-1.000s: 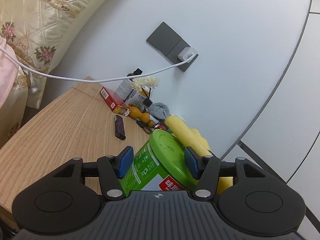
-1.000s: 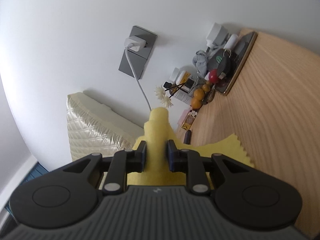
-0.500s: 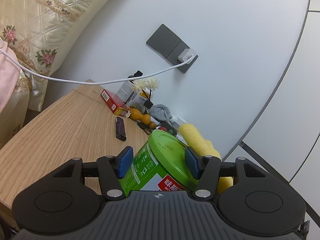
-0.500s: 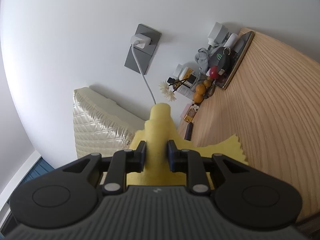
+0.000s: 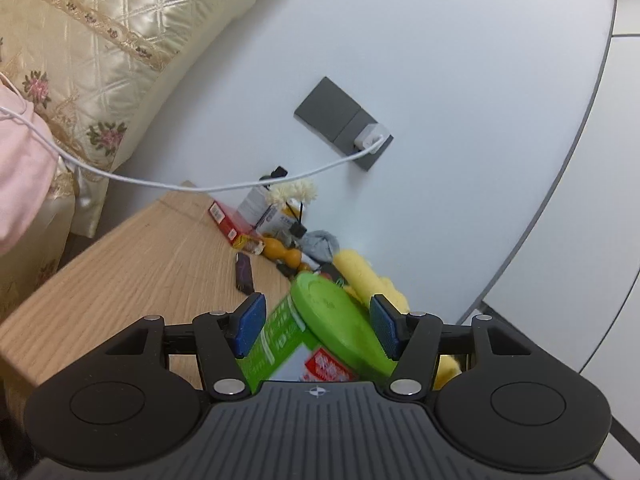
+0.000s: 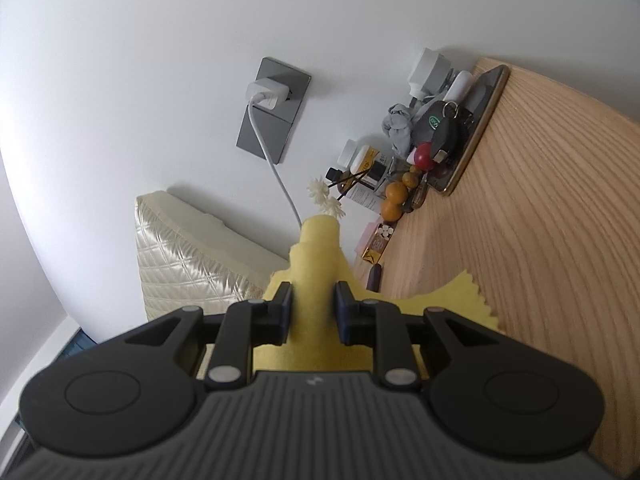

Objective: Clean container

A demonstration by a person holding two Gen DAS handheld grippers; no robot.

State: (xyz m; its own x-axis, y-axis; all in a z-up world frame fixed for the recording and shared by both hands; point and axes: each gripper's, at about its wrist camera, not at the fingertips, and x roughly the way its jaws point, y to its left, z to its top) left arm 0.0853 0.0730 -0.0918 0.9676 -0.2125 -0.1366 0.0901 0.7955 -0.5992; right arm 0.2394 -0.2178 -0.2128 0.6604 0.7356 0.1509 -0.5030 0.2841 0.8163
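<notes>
The left gripper (image 5: 318,326) clamps a green container (image 5: 304,344) between its blue pads (image 5: 249,325), tilted so that the green lid (image 5: 338,320) faces up and away; the pads press the body on either side, and the lower part of the container is cut off behind the gripper's black housing, so its base cannot be seen. The label carries white and red printing, partly blurred and too cropped to read. Just beyond the lid lies a yellow cloth (image 5: 366,276), touching or nearly touching its far rim; which it is cannot be told. In the right wrist view the right gripper (image 6: 314,310) is closed on that cloth (image 6: 316,264), a rolled fold sticking out past the fingertips and a zigzag-cut edge spreading to the right over the wooden table (image 6: 540,216); the container itself is out of sight here. Along the wall sits a crowded row of small things: orange gourd-shaped ornaments (image 6: 394,196), a car key (image 6: 438,130) on a dark phone-like slab (image 6: 478,120), a grey bundle of fabric (image 6: 396,128), a red box (image 5: 228,220) and a dark lighter (image 5: 244,274); several items behind them overlap too much to name. A white charger (image 5: 370,140) sits in a grey wall socket (image 5: 336,116), its cable (image 5: 200,186) running left toward a quilted cream pillow (image 5: 100,52).
</notes>
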